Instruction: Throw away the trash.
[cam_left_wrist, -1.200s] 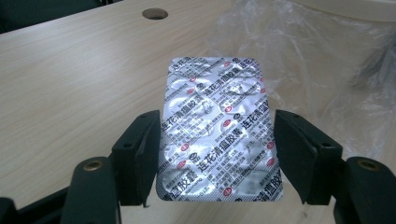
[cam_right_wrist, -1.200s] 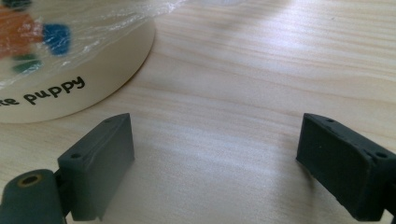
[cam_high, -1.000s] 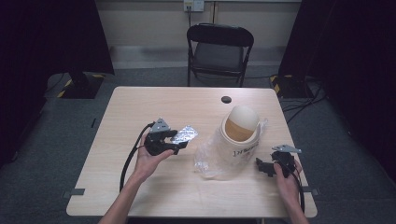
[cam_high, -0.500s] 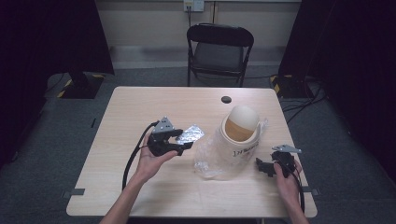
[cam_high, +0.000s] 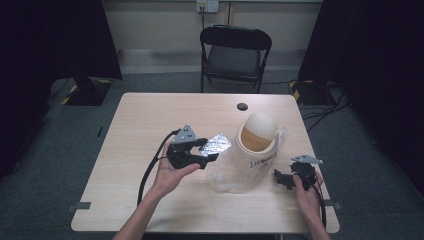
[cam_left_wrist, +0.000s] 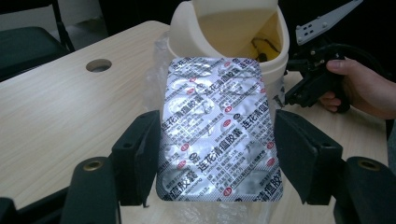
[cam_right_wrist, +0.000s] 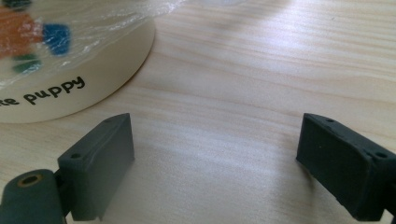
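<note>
Pale wooden table (cam_high: 150, 120) under dark curtains, with a black folding chair (cam_high: 235, 55) behind its far edge.

Left gripper (cam_left_wrist: 215, 154) clamped on a silver blister pack (cam_left_wrist: 219, 126) — 2 black jaws pressing its 2 long edges, roughly at the lower half of the sheet. Seen in the high view as well (cam_high: 214, 145), held above the tabletop just left of the bin. Long axis running straight out along the jaws, away from the hand; free end aimed at the cream swing-lid bin (cam_high: 257, 137) and lying close before its opening in the left gripper view. Printed foil side up, red marks and rows of characters legible as print but too small to read with certainty. Near end of the pack cut off by the bottom of the frame.

Right gripper (cam_right_wrist: 215, 163) spread wide with nothing between the jaws, bare wood beneath, resting low on the table at the right edge (cam_high: 292, 175).

Around the bin — a crumpled clear plastic bag (cam_high: 225, 172) wrapped about its body, blurring the printed lettering on the side. Lid tipped inward, interior mostly in shadow, something dark inside that cannot be made out. Small round black hole (cam_high: 242, 106) in the table farther back.
</note>
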